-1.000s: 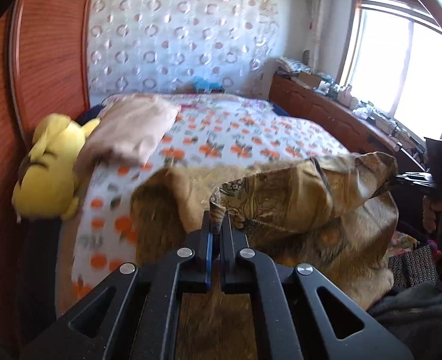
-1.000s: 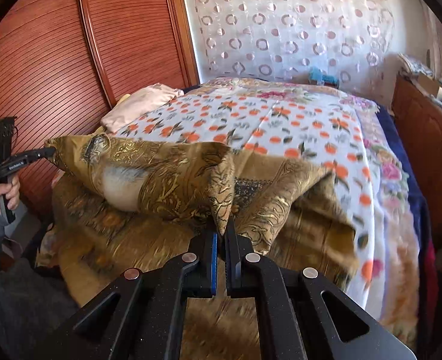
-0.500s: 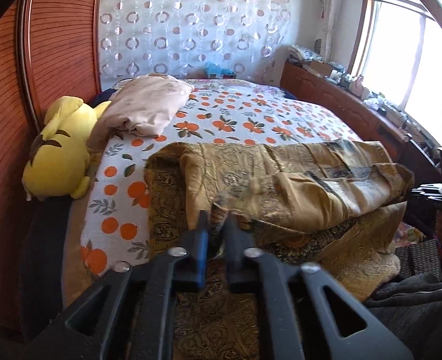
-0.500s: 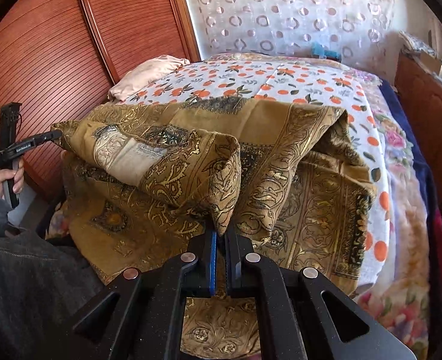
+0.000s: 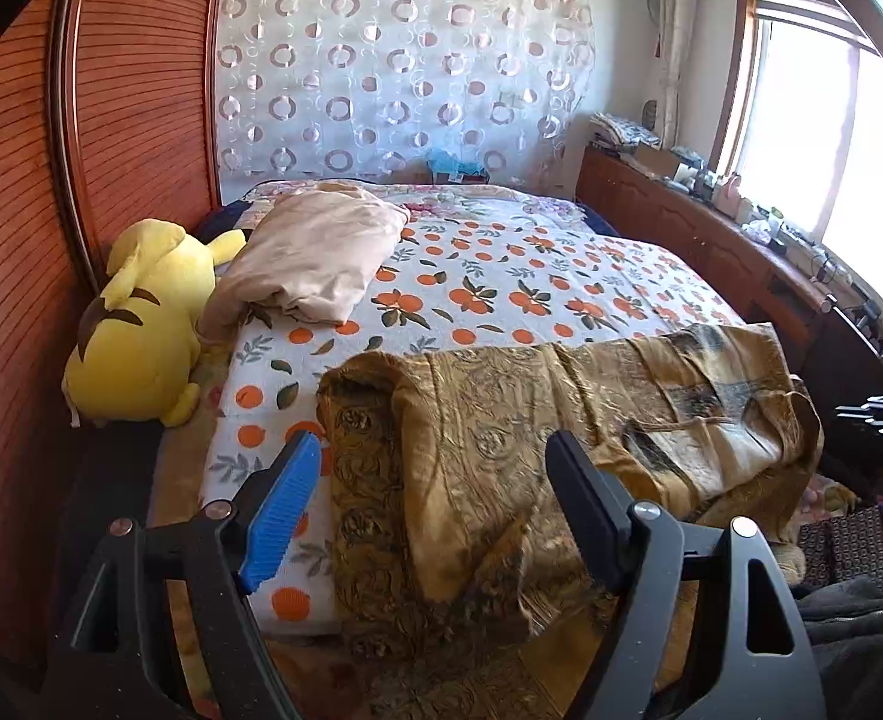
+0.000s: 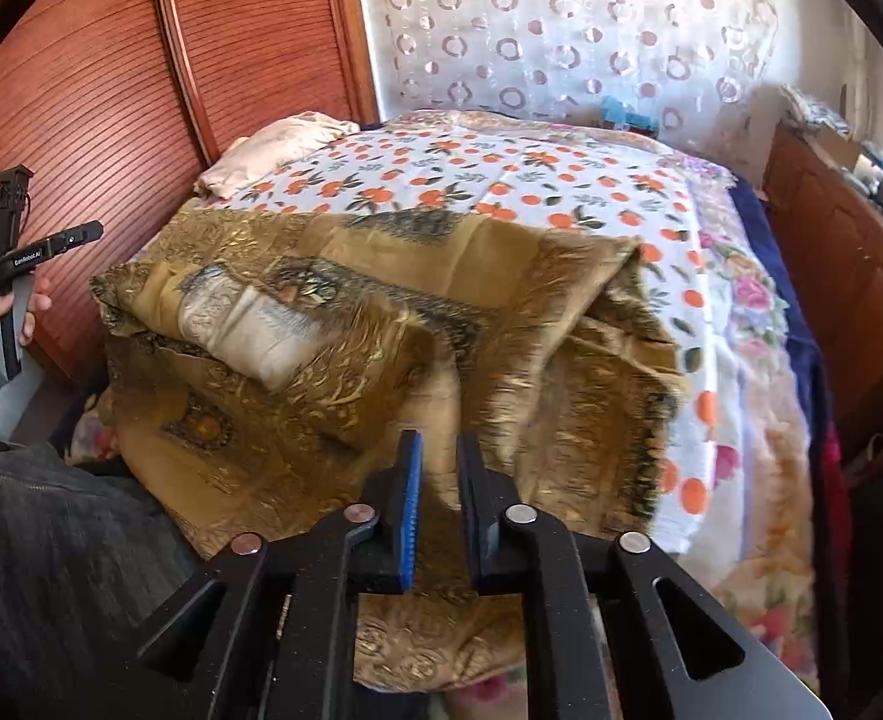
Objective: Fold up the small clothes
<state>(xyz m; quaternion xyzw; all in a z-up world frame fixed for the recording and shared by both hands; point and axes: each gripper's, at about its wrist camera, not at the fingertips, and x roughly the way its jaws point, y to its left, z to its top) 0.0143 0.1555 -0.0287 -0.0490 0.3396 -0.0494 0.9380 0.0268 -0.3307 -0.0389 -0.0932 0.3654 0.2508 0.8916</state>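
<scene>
A golden-brown patterned cloth (image 5: pixel 537 444) lies folded over itself on the near end of the bed and hangs over its edge; it also shows in the right wrist view (image 6: pixel 381 336). My left gripper (image 5: pixel 435 462) is wide open above the cloth's left part and holds nothing. My right gripper (image 6: pixel 440 456) is slightly open, its fingers a narrow gap apart just above the cloth's near fold, with no cloth between them. The left gripper also shows in the right wrist view (image 6: pixel 75 237), held off the bed's left side.
The bed (image 5: pixel 501 276) has an orange-print sheet. A yellow plush toy (image 5: pixel 141 324) and a beige folded cloth (image 5: pixel 315 258) lie at its far left. A wooden wardrobe (image 6: pixel 111 90) stands on the left, a wooden sideboard (image 5: pixel 711 240) under the window.
Both grippers lowered the lifted cloth onto the bed and let it go. The left gripper opened wide, the right opened a little, and both drew back.
</scene>
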